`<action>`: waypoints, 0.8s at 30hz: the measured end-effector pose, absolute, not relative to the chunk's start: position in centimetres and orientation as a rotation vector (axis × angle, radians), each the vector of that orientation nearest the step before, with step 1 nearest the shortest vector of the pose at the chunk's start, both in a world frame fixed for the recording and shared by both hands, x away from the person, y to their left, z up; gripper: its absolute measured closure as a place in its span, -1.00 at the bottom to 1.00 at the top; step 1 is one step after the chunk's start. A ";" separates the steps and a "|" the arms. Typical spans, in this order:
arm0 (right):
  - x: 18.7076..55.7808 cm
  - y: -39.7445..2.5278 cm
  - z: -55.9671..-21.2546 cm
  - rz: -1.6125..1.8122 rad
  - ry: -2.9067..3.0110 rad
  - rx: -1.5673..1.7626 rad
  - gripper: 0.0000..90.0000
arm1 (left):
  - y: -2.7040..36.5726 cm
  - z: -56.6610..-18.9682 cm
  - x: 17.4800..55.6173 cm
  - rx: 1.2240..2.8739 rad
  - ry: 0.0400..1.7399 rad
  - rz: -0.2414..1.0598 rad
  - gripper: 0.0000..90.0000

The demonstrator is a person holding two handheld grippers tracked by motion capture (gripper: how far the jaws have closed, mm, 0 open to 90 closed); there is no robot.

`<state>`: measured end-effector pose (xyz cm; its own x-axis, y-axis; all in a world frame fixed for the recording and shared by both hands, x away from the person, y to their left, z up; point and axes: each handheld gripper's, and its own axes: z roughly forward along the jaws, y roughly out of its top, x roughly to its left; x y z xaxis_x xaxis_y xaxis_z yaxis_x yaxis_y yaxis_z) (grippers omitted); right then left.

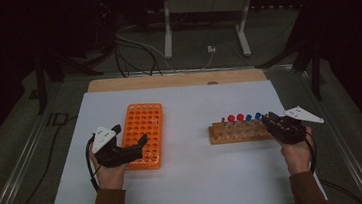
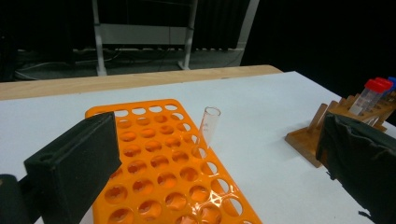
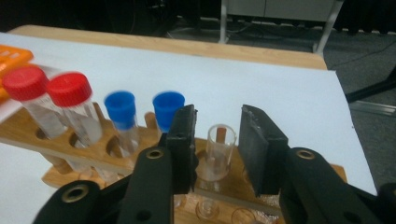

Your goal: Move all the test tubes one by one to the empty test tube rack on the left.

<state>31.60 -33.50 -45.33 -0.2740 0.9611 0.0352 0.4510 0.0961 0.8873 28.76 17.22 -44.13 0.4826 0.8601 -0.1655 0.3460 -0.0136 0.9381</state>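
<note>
An orange tube rack (image 1: 144,130) lies left of centre on the white table. One clear uncapped glass tube (image 2: 208,125) stands in the orange rack (image 2: 159,172), near its right edge. My left gripper (image 1: 131,135) hovers over the rack's near end, jaws wide open and empty (image 2: 219,154). A wooden rack (image 1: 236,132) at the right holds two red-capped tubes (image 3: 51,100), two blue-capped tubes (image 3: 142,112) and a clear uncapped tube (image 3: 219,151). My right gripper (image 3: 218,114) is open, with a jaw on either side of that clear tube and a small gap on each side.
The white table top (image 1: 196,176) ends in a wooden strip (image 1: 177,79) at the far edge. Beyond it are a dark floor, cables and a metal frame's legs (image 1: 204,24). Each gripper carries a white three-cornered plate (image 1: 103,136).
</note>
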 end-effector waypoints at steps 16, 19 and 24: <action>31.9 -32.8 -46.5 1.077 1.833 1.366 0.64 | 17.4 -44.1 28.7 1.584 1.077 0.563 -0.99; 31.9 -32.7 -46.6 1.085 1.822 1.364 0.66 | 17.4 -44.2 28.7 1.584 1.077 0.561 -0.99; 31.7 -32.6 -46.7 1.082 1.813 1.361 0.69 | 17.4 -44.2 28.7 1.588 1.077 0.558 -0.99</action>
